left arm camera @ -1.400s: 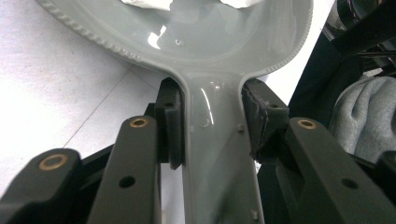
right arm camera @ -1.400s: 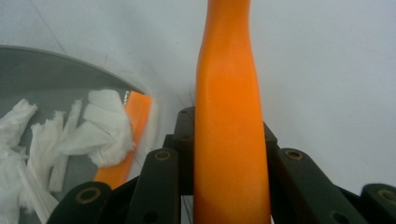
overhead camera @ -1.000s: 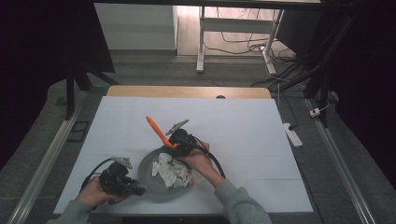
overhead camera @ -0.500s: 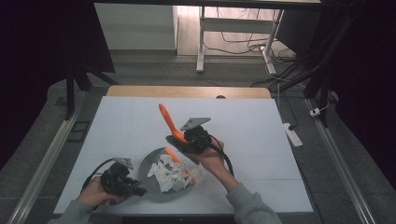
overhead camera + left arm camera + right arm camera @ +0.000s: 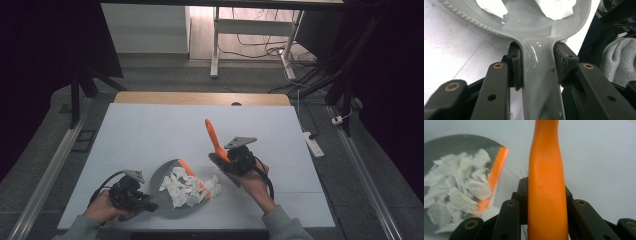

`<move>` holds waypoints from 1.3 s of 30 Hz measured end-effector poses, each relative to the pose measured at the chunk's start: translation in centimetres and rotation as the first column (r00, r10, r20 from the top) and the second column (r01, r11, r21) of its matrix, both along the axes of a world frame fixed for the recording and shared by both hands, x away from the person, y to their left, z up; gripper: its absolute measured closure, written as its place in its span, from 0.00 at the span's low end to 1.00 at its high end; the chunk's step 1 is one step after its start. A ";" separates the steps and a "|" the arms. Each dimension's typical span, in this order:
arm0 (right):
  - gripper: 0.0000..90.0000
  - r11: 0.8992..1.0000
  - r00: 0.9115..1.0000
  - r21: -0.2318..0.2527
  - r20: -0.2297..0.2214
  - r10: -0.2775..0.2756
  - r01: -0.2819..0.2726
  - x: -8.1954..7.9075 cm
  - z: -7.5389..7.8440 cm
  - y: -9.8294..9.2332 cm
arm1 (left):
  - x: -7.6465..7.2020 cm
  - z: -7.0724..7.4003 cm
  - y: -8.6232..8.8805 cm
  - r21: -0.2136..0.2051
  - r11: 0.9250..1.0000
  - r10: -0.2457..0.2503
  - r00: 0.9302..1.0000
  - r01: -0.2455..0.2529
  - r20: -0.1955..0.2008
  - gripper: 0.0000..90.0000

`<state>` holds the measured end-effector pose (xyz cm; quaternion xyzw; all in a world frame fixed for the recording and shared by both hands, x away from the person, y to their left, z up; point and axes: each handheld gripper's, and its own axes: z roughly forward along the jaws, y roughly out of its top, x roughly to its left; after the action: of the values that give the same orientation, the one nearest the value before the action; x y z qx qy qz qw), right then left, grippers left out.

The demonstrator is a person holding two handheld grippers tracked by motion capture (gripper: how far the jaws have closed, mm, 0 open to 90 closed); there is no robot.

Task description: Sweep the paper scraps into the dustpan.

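Grey dustpan (image 5: 536,82) handle clamped in left tool (image 5: 131,194); right tool (image 5: 231,159) clamps orange brush (image 5: 214,136).

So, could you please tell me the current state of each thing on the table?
Grey dustpan: flat on the table, its handle clamped in the left tool.
Paper scraps: heaped in the dustpan, a few at its orange lip.
Orange-handled brush: lifted off the table, handle tilted upward, gripped by the right tool.
White table: bare around the dustpan.
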<state>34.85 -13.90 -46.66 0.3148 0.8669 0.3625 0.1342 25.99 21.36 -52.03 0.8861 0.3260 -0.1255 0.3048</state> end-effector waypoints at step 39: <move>0.80 1.000 0.994 -0.026 -0.107 -0.013 0.011 -0.9 -3.2 2.4 | -0.5 0.2 -0.4 0.005 1.000 -0.027 1.000 0.027 -0.001 0.69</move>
<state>33.99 -11.53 -49.85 0.3372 0.8755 0.3330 0.0937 25.51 20.95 -51.86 0.8910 0.3145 -0.1295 0.3008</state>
